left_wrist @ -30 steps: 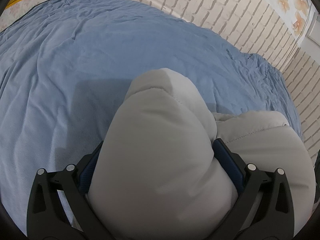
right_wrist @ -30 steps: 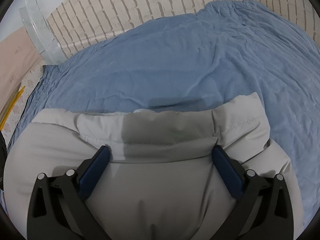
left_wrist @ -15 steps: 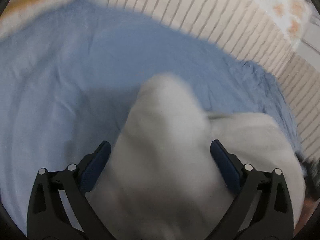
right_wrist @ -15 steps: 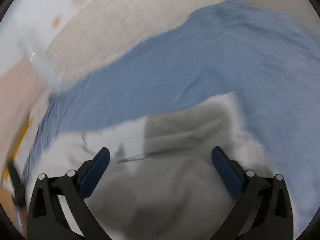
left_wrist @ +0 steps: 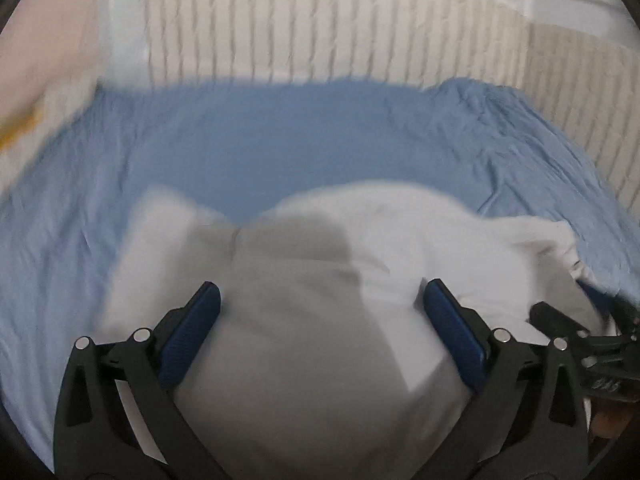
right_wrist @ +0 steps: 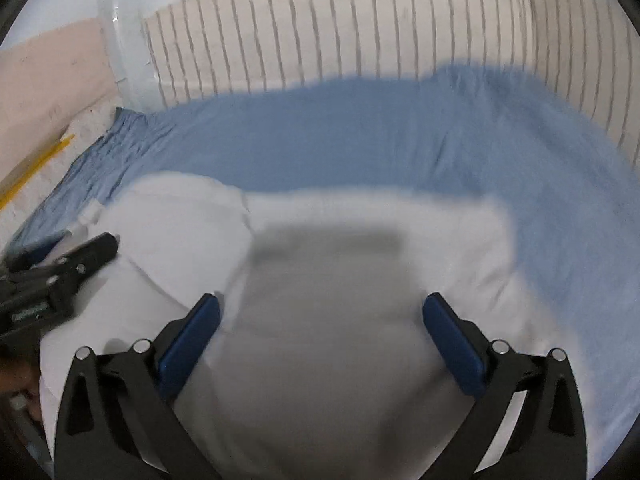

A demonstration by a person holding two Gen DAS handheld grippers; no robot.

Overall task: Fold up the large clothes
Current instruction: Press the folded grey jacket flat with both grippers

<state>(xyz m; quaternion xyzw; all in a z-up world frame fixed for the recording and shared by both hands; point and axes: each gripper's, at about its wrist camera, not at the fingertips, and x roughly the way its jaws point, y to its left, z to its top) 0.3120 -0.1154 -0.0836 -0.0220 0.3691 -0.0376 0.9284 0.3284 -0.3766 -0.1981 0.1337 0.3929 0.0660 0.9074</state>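
Left wrist | blue sheet (left_wrist: pixel 280 140) | brick-pattern wall (left_wrist: pixel 320 28) | both hand-held grippers (left_wrist: pixel 320 312) (right_wrist: pixel 320 316) spread wide over grey jacket (left_wrist: pixel 312 340)

One pale grey padded jacket (left_wrist: pixel 304 320) on the bed — just the one garment, bunched and blurred. One blue bedsheet (left_wrist: pixel 280 136) under it. Two hand-held grippers in play: the left hand-held gripper (left_wrist: pixel 320 312) and the right hand-held gripper (right_wrist: pixel 320 320), each with two blue-padded fingers (left_wrist: pixel 192 328) — four pads counted in all. One brick-patterned wall (right_wrist: pixel 340 32) behind, and one yellow stick-like thing (right_wrist: pixel 36 172) at the bed's edge.
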